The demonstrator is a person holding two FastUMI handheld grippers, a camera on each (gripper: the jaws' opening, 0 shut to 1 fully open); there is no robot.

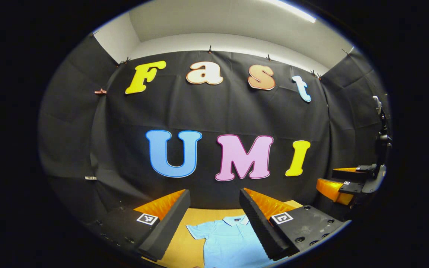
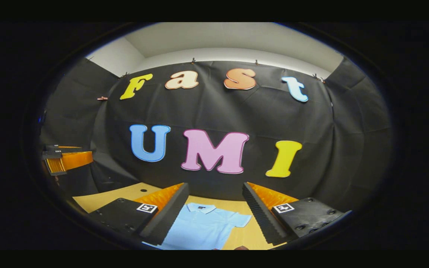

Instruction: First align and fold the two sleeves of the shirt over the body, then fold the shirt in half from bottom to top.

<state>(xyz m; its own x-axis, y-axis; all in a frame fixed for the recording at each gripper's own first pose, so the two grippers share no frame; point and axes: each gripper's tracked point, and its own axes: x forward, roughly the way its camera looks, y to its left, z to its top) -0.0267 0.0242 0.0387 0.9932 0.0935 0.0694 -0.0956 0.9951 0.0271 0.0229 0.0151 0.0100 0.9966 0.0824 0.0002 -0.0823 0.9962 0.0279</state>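
Shirt [image 1: 226,240], pale blue with a collar, is lying flat on the wooden table [image 1: 179,245] with its collar toward the booth's back wall and its hem toward me, so its long axis is running away from me.

In the left gripper view, I am holding the left gripper [image 1: 214,212] above the table, jaws spread wide and gripping nothing. The shirt's left sleeve is sticking out sideways between the fingers, unfolded. The right gripper [image 1: 339,182] is hanging at the far right edge, raised off the table, its fingers parted.

In the right gripper view, I am holding the right gripper [image 2: 215,206] high too, jaws wide apart and empty. The shirt [image 2: 202,229] is sitting below them, its right sleeve splayed out toward the bare table [image 2: 99,199]. The left gripper [image 2: 63,158] is showing at the far left edge.

Both grippers are hovering clear, I judge, so that each can drop onto its own sleeve. No fold has been made.
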